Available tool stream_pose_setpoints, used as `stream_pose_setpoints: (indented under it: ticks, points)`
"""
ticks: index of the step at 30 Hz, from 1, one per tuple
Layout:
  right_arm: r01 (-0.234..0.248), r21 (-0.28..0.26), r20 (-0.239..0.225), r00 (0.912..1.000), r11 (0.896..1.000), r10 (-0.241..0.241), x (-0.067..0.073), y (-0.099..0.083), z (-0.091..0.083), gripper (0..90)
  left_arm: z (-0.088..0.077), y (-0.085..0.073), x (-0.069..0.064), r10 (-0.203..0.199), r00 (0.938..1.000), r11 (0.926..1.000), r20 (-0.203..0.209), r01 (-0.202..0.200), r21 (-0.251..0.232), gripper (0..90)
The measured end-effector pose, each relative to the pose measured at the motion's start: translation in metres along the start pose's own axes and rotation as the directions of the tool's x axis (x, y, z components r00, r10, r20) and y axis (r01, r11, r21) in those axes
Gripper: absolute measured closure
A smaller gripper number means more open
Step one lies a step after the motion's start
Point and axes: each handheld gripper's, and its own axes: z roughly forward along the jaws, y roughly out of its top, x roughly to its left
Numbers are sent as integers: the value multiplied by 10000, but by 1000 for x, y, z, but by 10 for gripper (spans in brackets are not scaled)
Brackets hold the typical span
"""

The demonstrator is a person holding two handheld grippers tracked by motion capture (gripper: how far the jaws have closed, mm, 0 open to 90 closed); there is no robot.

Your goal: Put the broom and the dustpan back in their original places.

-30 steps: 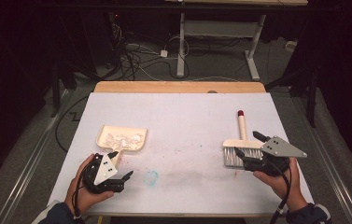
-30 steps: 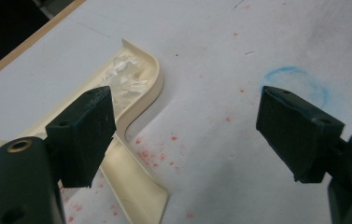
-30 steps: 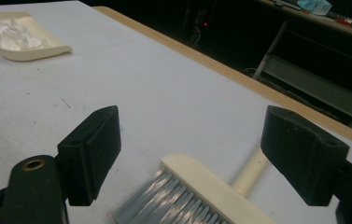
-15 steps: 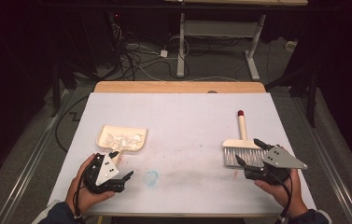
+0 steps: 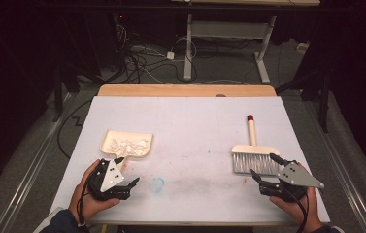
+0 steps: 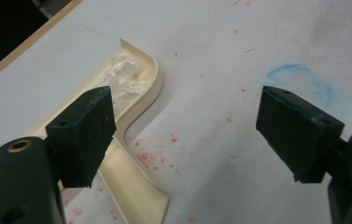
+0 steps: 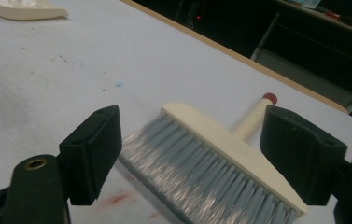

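A cream dustpan with white scraps in it lies at the table's near left. Its handle points toward my left gripper, which is open and empty just in front of it. In the left gripper view the dustpan sits beside the left jaw of that gripper, its handle running under that jaw. A cream brush with grey bristles and a red-tipped handle lies at the near right. My right gripper is open just short of the bristles. The brush lies flat between and beyond the wide jaws of that gripper, untouched.
The table has a white cover with a bare wooden strip along its far edge. A blue chalky ring and red specks mark the near middle. Cables and desk legs stand on the floor beyond the table.
My right gripper has drawn back toward the near edge, away from the brush, which stays where it lay. The left gripper and the dustpan have hardly moved.
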Motion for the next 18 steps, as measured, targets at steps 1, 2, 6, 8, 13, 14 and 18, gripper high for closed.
stream_pose_setpoints:
  ticks: [1, 2, 6, 8, 13, 14, 18]
  points:
    - [-37, 63, -92, 10000, 10000, 38, 1, -2, 0, 221, 0, 0, 0, 15, 10000, 10000, 8, -15, 29, 191]
    - [-59, 102, -139, 9999, 9999, 61, 2, -5, 0, 221, 0, 0, 0, 8, 10000, 10000, 13, -8, 27, 191]
    - [186, 454, -275, 9995, 9988, -174, 7, -12, 2, 221, 0, -1, -2, 3, 10000, 10000, -9, -3, 40, 191]
    - [195, 516, -410, 9990, 9985, -174, 9, -14, 3, 221, 0, -1, -2, -3, 10000, 10000, -40, 3, 52, 191]
    - [197, 435, -508, 9986, 9989, -175, 11, -13, 4, 220, 0, 0, -3, 59, 10000, 10000, -60, -59, 56, 191]
    - [230, 441, -479, 9986, 9988, -208, 11, -13, 4, 220, -1, 0, -3, 73, 10000, 10000, -45, -73, 32, 191]
    - [272, 468, -510, 9984, 9985, -248, 14, -11, 3, 220, -1, -1, -4, 106, 9999, 9999, -34, -106, 40, 191]
